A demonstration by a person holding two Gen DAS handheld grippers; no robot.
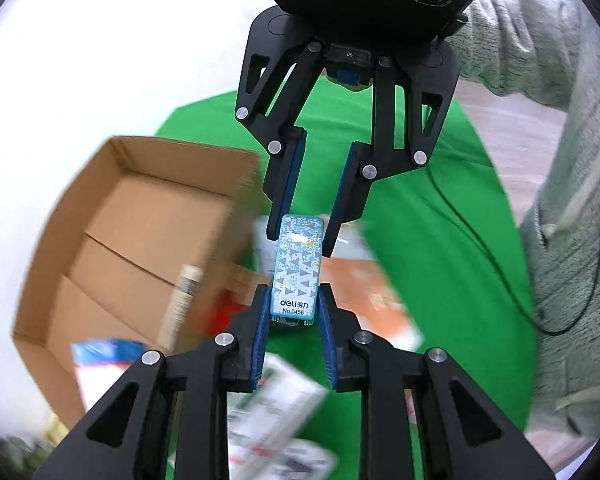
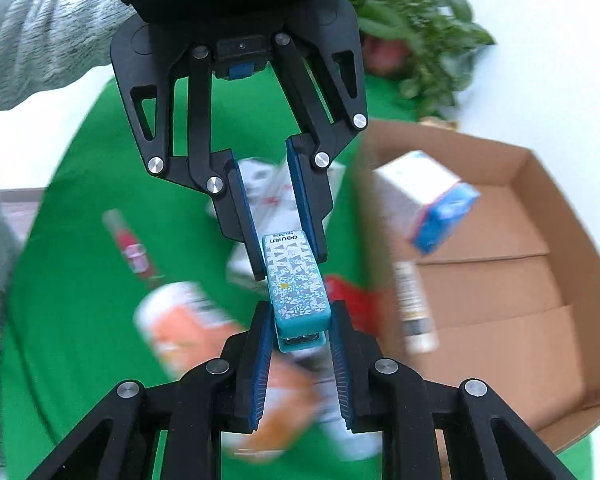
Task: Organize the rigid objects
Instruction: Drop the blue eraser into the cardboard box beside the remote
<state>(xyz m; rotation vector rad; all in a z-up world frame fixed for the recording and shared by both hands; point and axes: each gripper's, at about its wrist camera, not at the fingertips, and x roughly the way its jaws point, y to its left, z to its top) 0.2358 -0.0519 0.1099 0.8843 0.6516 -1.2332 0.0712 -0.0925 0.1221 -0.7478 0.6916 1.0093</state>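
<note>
A teal patterned stapler (image 1: 296,268) hangs in the air above the green cloth (image 1: 420,240), held at both ends. My left gripper (image 1: 294,294) is shut on its labelled end. My right gripper (image 1: 300,236) faces it from the far side and is shut on the other end. In the right wrist view the stapler (image 2: 296,280) runs from my right gripper (image 2: 300,312) up to the left gripper (image 2: 288,256). An open cardboard box (image 2: 500,280) stands beside the stapler on the cloth.
In the box lie a blue and white carton (image 2: 432,200) and a tube (image 2: 414,308). An orange and white packet (image 2: 180,328), a red tube (image 2: 134,252) and white cartons (image 2: 268,184) lie blurred on the cloth. A plant (image 2: 412,32) stands behind the box. A person's grey sleeve (image 1: 540,60) is close.
</note>
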